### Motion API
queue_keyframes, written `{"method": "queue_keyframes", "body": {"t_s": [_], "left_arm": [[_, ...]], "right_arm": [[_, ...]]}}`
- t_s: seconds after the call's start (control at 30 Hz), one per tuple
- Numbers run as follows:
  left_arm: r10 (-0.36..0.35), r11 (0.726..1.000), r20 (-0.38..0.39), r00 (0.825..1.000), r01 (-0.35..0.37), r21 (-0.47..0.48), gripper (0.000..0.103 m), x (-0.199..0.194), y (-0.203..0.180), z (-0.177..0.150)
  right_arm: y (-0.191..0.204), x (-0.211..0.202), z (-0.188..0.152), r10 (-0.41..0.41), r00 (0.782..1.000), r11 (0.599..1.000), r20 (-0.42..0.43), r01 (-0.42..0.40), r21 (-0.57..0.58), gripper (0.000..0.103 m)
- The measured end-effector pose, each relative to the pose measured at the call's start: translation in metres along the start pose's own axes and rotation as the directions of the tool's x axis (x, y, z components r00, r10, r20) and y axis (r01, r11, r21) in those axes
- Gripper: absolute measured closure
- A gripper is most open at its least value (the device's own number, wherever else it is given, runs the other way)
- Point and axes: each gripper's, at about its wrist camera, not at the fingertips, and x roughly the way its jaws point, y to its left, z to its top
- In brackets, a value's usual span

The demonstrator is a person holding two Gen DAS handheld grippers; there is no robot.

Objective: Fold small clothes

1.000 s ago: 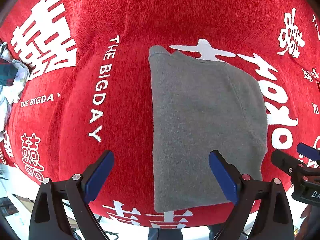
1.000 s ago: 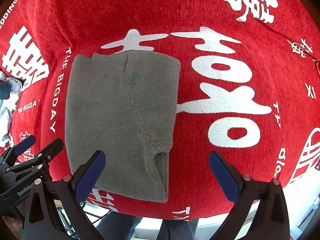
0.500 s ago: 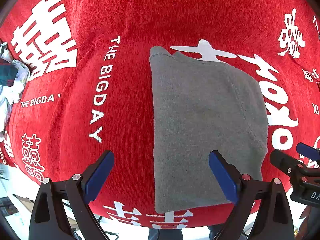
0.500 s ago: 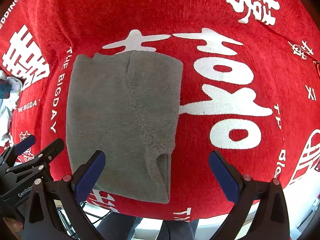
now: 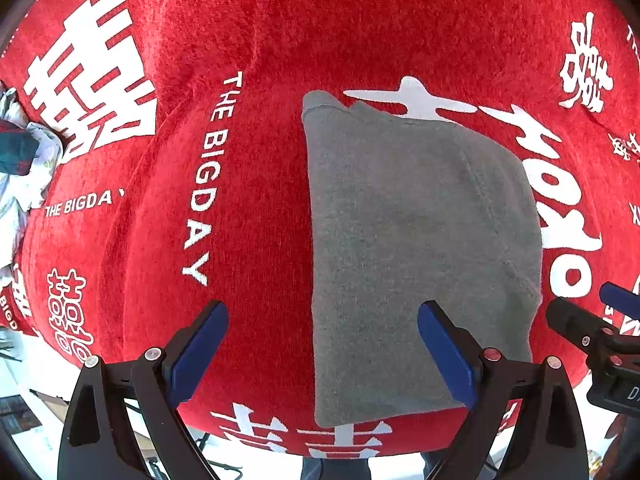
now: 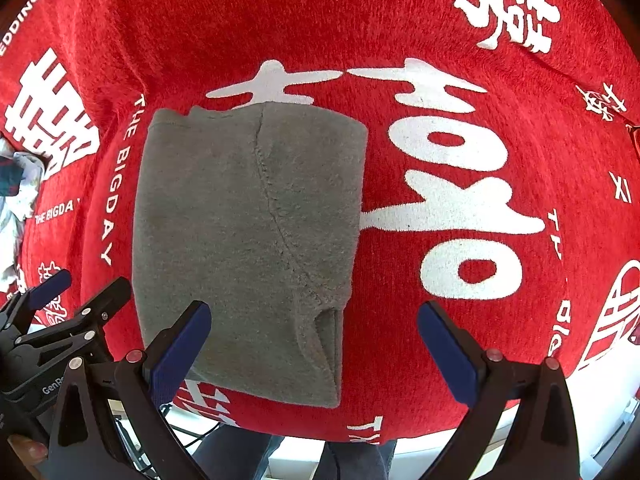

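A grey fleece garment [image 5: 404, 240] lies folded into a flat rectangle on the red cloth [image 5: 260, 200] with white lettering; it also shows in the right wrist view [image 6: 248, 232], with a seam and a cuff near its front right corner. My left gripper [image 5: 324, 352] is open and empty, held above the garment's near left edge. My right gripper [image 6: 316, 350] is open and empty, above the garment's near right corner. Each gripper appears at the edge of the other's view.
The red cloth [image 6: 480, 60] covers the whole table; its near edge runs just below the garment. A pile of light and dark clothes [image 5: 16, 168] lies at the far left edge. The person's legs [image 6: 240, 456] stand at the front.
Almost nothing has changed. Both grippers stay open above the folded garment, with only a slight drift of the right view.
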Motion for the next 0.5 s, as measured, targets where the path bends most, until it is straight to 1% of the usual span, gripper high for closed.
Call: {"method": "queue_keyframes", "body": {"t_s": [0.37, 0.5], "left_arm": [[0.014, 1.0, 0.008, 1.0, -0.014, 0.007, 0.007, 0.0008, -0.0005, 0.0008], [0.008, 1.0, 0.005, 1.0, -0.008, 0.0, 0.007, 0.0032, 0.0008, 0.0018]], "right_arm": [[0.0052, 0.0017, 0.0005, -0.009, 1.0, 1.0, 0.006, 0.009, -0.012, 0.0], [0.0078, 0.0038, 0.0001, -0.013, 1.0, 1.0, 0.005, 0.013, -0.013, 0.0]]}}
